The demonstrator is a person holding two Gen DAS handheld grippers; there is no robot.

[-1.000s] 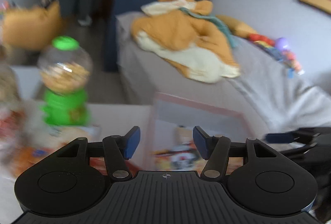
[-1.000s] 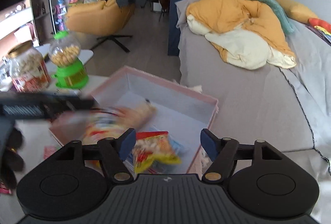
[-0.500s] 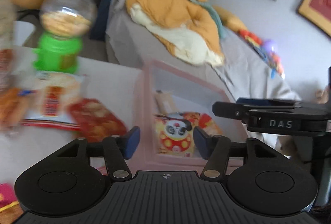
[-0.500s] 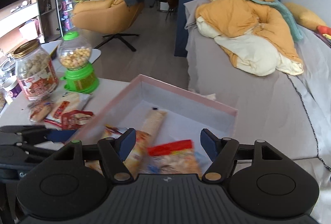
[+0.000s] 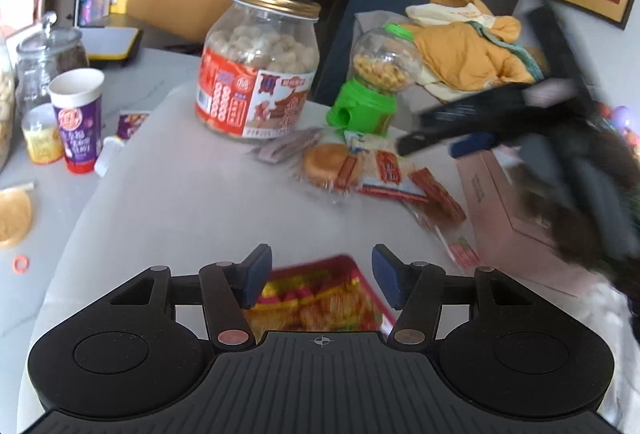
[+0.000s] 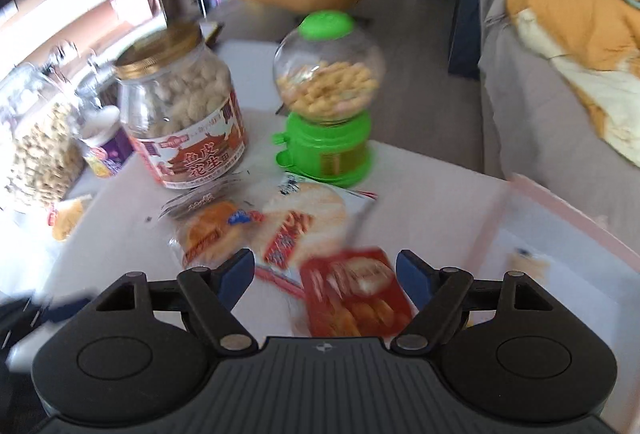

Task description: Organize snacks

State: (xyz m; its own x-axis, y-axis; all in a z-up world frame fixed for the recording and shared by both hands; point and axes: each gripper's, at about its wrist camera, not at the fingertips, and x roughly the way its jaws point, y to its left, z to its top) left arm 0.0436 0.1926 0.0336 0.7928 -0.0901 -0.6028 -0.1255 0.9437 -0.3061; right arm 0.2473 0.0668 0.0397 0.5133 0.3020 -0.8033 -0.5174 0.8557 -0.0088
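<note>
several snack packets at frame centre remain on the table, outside the pink box; left gripper and right gripper fingers spread wide, empty.

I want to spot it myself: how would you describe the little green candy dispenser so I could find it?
Start at the big gold-lidded peanut jar on the white table. Just right of it stands the dispenser: a clear globe of yellow pellets on a bright green base with a green cap, the only green thing there.

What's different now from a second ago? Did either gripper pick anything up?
Both swung left, away from the pink box toward the loose snacks: left gripper over a red packet, right gripper over another red packet. Nothing grabbed; both stay open.
</note>
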